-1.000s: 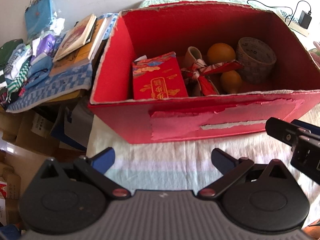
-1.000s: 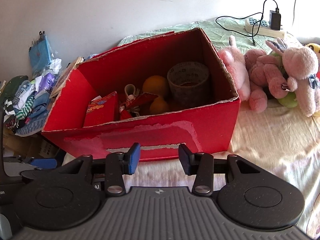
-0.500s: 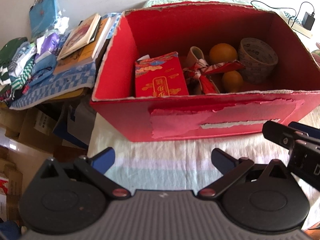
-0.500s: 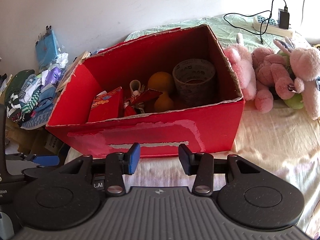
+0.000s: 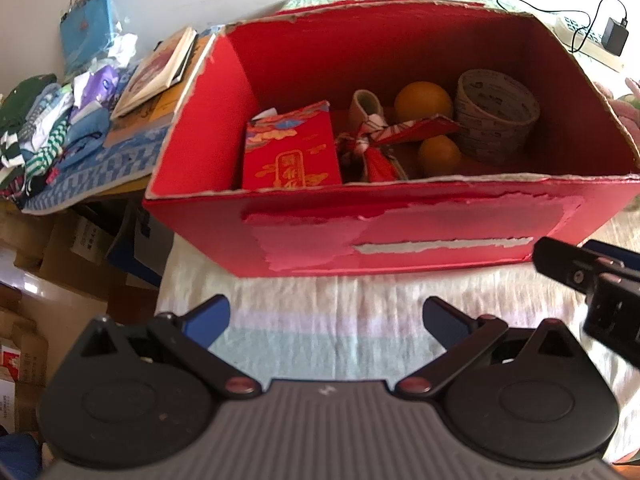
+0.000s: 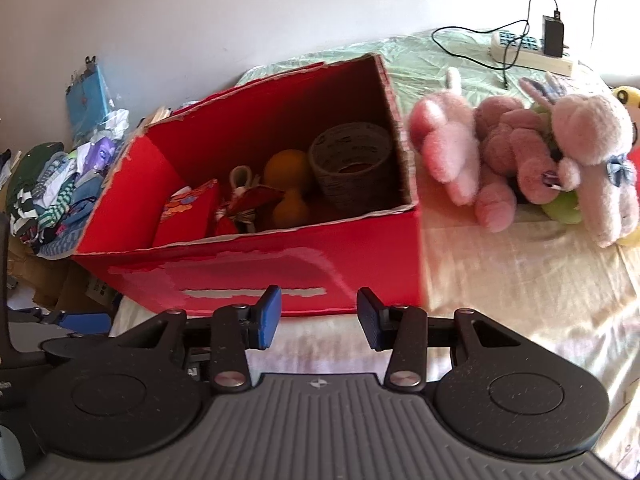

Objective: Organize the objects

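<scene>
We see our left hand-held gripper [image 5: 326, 318] with its blue-padded fingers spread wide and nothing between them, hovering over a pale striped cloth [image 5: 320, 312] just in front of a red cardboard box with a torn upper rim [image 5: 400, 232]. Our right hand-held gripper [image 6: 319, 316] has its fingers parted by a narrower gap, also empty, close to the front wall of the same box [image 6: 260, 264]; part of its black body shows at the right edge of the left wrist view. Inside the box, a red packet with gold print [image 5: 292, 152] stands against the front wall on the left side. Beside it lies a small cream shoe [image 5: 366, 106] with a red and white patterned ribbon bundle [image 5: 376, 144] in front of it. Two round orange fruits [image 5: 423, 98] sit near the middle, one behind the other, and a wide roll of printed brown tape [image 5: 496, 114] rests on the right side of the box floor. To the right of the box, several pink plush toys [image 6: 520, 152] lie heaped on the cloth, touching one another. Behind them a white power strip with a black adapter [image 6: 532, 48] rests on a pale green sheet. To the left of the box, books [image 5: 158, 68] lie on a blue checked cloth [image 5: 96, 168], next to a pile of folded clothes [image 5: 44, 128].
</scene>
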`<state>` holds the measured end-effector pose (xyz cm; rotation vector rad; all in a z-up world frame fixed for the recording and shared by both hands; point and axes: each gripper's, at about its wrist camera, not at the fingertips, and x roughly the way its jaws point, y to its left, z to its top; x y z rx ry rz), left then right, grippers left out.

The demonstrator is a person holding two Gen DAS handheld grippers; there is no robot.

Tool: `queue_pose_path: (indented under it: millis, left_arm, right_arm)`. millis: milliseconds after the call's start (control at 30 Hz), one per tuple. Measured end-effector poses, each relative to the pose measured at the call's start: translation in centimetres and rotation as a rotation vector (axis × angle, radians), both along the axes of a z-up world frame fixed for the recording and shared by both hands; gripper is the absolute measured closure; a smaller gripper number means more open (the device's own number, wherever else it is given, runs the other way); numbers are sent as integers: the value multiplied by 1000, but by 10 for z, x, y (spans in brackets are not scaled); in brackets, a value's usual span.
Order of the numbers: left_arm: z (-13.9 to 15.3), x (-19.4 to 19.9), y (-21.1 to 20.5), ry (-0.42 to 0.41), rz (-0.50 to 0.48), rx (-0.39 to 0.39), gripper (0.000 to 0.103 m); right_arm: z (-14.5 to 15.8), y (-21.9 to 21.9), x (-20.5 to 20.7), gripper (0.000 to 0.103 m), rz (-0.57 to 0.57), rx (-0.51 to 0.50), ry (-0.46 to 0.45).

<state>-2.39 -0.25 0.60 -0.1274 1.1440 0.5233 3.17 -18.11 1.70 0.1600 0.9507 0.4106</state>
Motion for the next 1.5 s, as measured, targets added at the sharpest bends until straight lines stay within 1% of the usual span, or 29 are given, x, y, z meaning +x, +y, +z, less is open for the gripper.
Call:
queue_pose_path:
  millis: [267,733,1167,1333,1433,1500]
  left_arm:
    - [-1,12,-12,14,-1,9,1]
    - [-1,31,-35,23,-20,17,1]
    - [0,37,-43,25,-6,63,1]
    - [4,35,-41,22,10,68,1]
    - [15,31,-39,1,15,77,1]
    - [26,29,-37,-23,15,78,1]
  right_arm:
    - [-3,-12,5,59,27,8,13]
    - [-10,-35,21,60,24,37,51]
    - [-11,-41,31,60,50,53,54]
    - [-1,-39,31,60,97,59,31]
    - [14,-37,29,60,119,62,-6]
    - [19,-37,31,60,128,76,2]
